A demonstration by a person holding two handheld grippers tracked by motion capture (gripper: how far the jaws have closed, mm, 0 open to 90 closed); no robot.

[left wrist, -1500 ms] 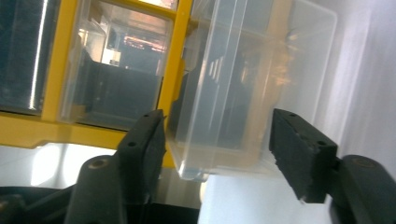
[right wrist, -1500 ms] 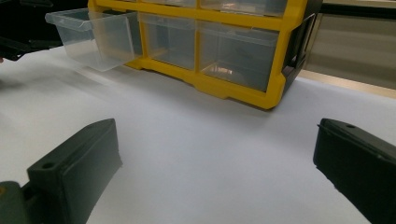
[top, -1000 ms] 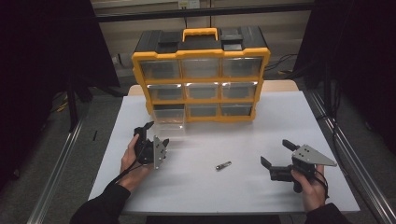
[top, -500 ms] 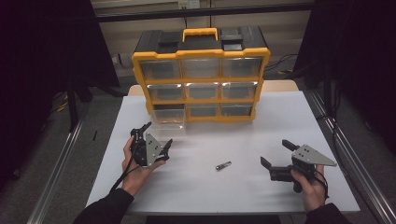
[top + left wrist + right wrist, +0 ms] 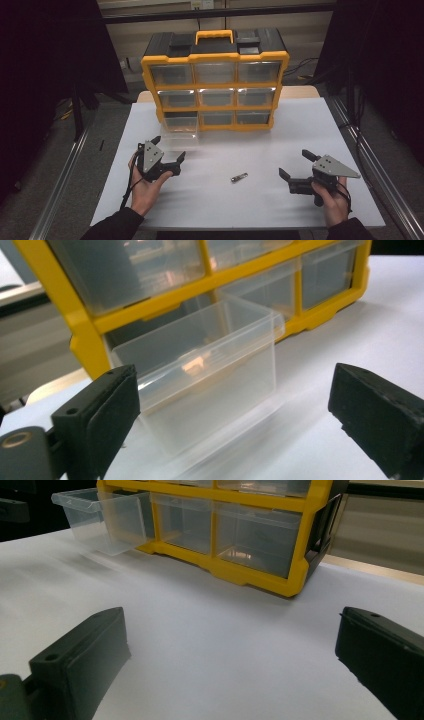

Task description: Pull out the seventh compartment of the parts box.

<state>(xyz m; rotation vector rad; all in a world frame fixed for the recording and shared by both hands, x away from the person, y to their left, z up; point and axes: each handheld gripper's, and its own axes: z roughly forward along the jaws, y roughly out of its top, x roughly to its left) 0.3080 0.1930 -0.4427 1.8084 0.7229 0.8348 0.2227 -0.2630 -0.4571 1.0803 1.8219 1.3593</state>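
Observation:
A yellow organizer [image 5: 215,92] with clear drawers stands at the back of the white table [image 5: 300,125]. Its bottom-left clear drawer [image 5: 181,134] is pulled out and looks empty. My left gripper [image 5: 169,148] rests just in front of this drawer [image 5: 210,365]. Its jaws have just been opening and stand wide, with nothing between them. A small metal piece [image 5: 239,177] lies mid-table between the hands. My right gripper [image 5: 295,163] sits open at the front right, holds nothing and points toward the organizer [image 5: 240,540].
Metal rails [image 5: 60,175] run along both sides of the table. Dark curtains close off the sides. The front edge of the table lies close under both forearms.
The left hand has shifted slightly in front of the pulled-out drawer. The right gripper has kept still.

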